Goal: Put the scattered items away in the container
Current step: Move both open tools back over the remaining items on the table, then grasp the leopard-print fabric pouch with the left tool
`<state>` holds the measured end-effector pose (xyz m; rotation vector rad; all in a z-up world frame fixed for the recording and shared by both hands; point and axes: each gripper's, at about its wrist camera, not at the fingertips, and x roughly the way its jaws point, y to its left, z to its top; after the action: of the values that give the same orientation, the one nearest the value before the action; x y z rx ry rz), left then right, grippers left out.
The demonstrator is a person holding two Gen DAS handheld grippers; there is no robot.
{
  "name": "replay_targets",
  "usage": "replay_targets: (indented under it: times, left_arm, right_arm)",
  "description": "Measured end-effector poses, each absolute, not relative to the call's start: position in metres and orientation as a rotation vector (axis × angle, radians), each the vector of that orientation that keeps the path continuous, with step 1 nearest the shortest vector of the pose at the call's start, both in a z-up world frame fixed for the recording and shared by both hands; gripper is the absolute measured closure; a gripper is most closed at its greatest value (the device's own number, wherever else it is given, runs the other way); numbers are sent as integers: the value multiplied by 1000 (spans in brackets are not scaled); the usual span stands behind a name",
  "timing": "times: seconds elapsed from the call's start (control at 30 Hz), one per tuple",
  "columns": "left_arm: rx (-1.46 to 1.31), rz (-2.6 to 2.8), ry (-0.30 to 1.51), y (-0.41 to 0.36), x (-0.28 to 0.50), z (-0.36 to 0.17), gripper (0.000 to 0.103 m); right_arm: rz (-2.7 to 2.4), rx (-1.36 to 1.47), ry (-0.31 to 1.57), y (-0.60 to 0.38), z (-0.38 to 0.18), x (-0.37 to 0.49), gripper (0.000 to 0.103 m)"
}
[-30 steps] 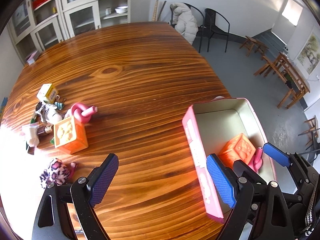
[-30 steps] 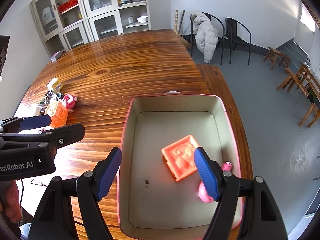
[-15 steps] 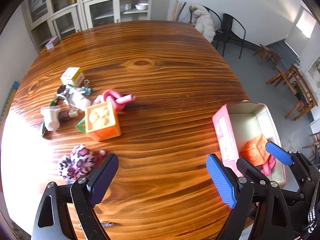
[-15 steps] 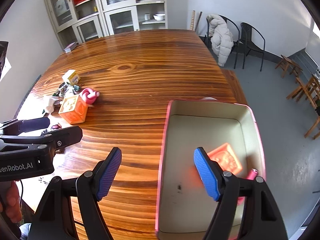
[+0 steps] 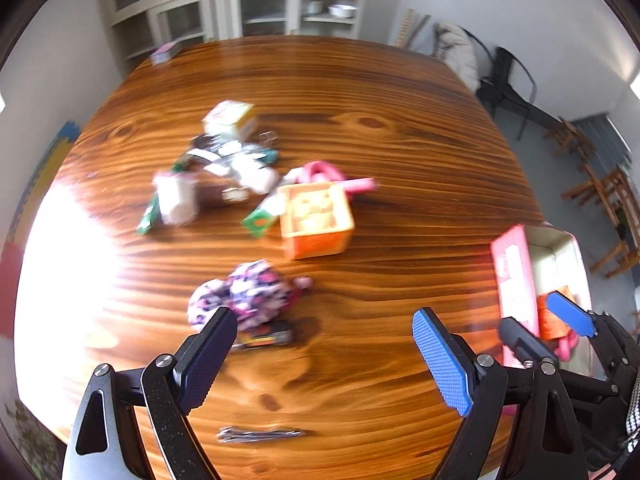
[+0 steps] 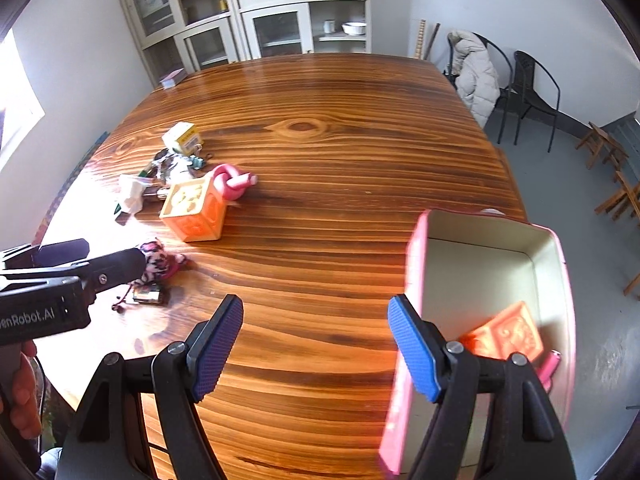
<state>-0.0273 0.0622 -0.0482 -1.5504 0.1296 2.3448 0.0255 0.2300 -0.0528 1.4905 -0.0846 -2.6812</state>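
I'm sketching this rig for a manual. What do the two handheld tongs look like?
Both the left tongs and the right tongs have black metal frames with silver screws and two fingers faced with blue ribbed pads. The left one's black body carries white lettering ending "Robot.AI". No sleeves are visible.

Both grippers, the left gripper [image 5: 324, 356] and right gripper [image 6: 316, 344], had black frames with silver screws, textured blue pads, and white lettering along the left one's body
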Motion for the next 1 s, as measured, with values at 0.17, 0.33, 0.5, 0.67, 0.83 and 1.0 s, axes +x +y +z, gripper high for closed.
replay_targets:
  times: [0.17, 0.33, 0.5, 0.67, 0.83, 1.0]
  left_arm:
    - [-1617, 2394, 61, 22, -34, -56, 12]
    - [-1656, 2418, 28, -7, -39, -63, 12]
    - [-1681, 2421, 22, -27, -43, -69, 12]
    - [-1697, 2393, 32, -37, -52, -75, 12]
    - [-1696, 2347, 69, -37, -64, -82, 12]
    - [-1697, 2269, 125, -23, -76, -95, 12]
  right_arm:
    - [-2639, 1484, -58, 205, -56, 19, 24]
    - [-2599, 1486, -31, 182, -59, 13, 24]
    - [-2574, 1497, -18, 163, -62, 9, 24]
    - [-2556, 1507, 1, 144, -65, 4, 24]
    - [-2562, 1538, -5, 135, -69, 2, 24]
    - [-2588, 1584, -22, 135, -73, 2, 24]
